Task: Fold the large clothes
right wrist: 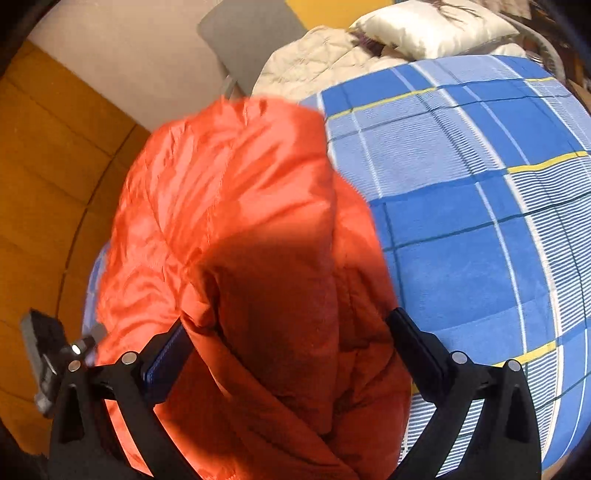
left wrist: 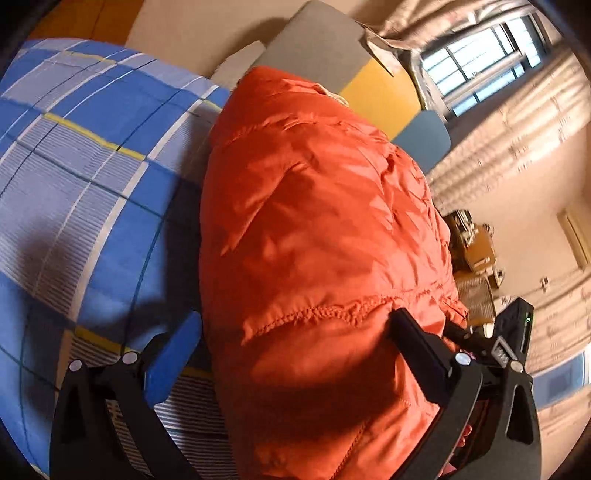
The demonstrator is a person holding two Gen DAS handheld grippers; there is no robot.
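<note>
An orange puffer jacket [left wrist: 317, 229] hangs lifted above the bed with the blue plaid sheet [left wrist: 85, 155]. In the left wrist view its hem lies between my left gripper's [left wrist: 295, 339] wide-spread fingers, touching the right finger [left wrist: 417, 347]; the blue-padded left finger [left wrist: 173, 354] stands apart from it. In the right wrist view the jacket [right wrist: 236, 229] fills the gap of my right gripper [right wrist: 288, 339], pressed between both fingers, above the plaid sheet [right wrist: 461, 221]. The other gripper shows at each view's edge.
A cream quilted garment [right wrist: 314, 59] and a white pillow [right wrist: 432, 29] lie at the bed's far end. A grey chair [left wrist: 314, 48] stands by the bed, with wooden floor [right wrist: 40, 184], a window [left wrist: 476, 59] and curtains around.
</note>
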